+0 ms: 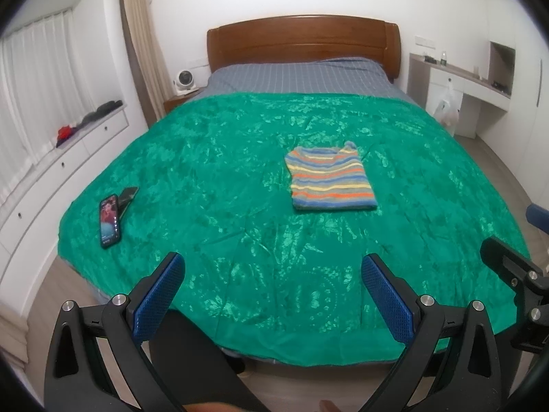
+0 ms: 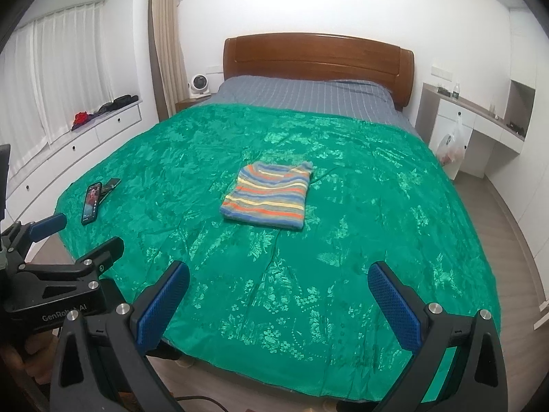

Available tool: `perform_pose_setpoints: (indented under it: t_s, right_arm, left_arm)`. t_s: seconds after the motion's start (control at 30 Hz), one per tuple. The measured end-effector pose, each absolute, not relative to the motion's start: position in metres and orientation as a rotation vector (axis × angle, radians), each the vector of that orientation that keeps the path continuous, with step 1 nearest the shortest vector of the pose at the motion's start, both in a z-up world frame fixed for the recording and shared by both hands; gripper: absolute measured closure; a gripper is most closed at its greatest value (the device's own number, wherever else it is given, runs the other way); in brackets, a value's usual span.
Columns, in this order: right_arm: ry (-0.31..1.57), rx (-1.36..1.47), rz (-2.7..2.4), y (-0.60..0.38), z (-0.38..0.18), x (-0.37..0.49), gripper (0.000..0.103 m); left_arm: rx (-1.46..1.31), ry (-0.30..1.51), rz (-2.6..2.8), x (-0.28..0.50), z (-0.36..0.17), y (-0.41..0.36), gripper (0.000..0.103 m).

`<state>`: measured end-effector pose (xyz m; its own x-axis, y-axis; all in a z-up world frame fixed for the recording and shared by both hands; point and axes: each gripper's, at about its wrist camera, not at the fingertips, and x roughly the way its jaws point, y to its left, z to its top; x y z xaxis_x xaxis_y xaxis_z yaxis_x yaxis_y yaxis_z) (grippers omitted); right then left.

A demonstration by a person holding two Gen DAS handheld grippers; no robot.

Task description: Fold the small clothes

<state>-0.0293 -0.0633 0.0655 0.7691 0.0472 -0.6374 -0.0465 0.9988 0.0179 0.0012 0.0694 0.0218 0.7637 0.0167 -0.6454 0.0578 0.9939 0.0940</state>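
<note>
Far left, white drawers [image 1: 68,161] run along the wall under a curtain [image 1: 37,96], with dark and red clothes [image 1: 89,120] piled on top. A small white fan [image 1: 183,82] sits on the nightstand beside the wooden headboard [image 1: 302,41].

On the left side of the green blanket [image 1: 240,158] a phone [image 1: 109,219] lies screen up with its display lit; a second dark phone [image 1: 127,195] lies just behind it, touching or nearly so, can't tell which.

My left gripper [image 1: 272,295] hangs low over the foot end of the bed, pointing toward the headboard, fingers spread wide, blue pads [image 1: 158,304] facing each other, nothing between them. It's held off the blanket, not touching anything. From the right wrist view it shows at the left edge, level and also spread.

Middle of the bed, slightly right in the left view: the striped shirt [image 1: 331,180] is folded into a neat rectangle, lying flat on the blanket, collar end toward the headboard. It's well apart from both grippers and from the phones.

My right gripper [image 2: 278,297] is beside the left one, same pose, aimed up the bed, fingers wide apart, holding nothing, above the blanket's near edge.

Right side: a white desk [image 2: 480,127] against the wall, with a plastic bag [image 2: 453,151] hanging at its front. Wood floor [image 2: 497,206] runs alongside the bed.
</note>
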Motion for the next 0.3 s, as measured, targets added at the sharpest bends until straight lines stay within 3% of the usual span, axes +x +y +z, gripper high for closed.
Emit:
perform_pose_setpoints:
  t_s: [0.3]
  right_arm:
    - [0.696, 0.010, 0.041, -0.0660, 0.0643, -0.0286, 0.000]
  left_arm:
    - [0.102, 0.700, -0.014, 0.0002, 0.0208, 0.0666, 0.000]
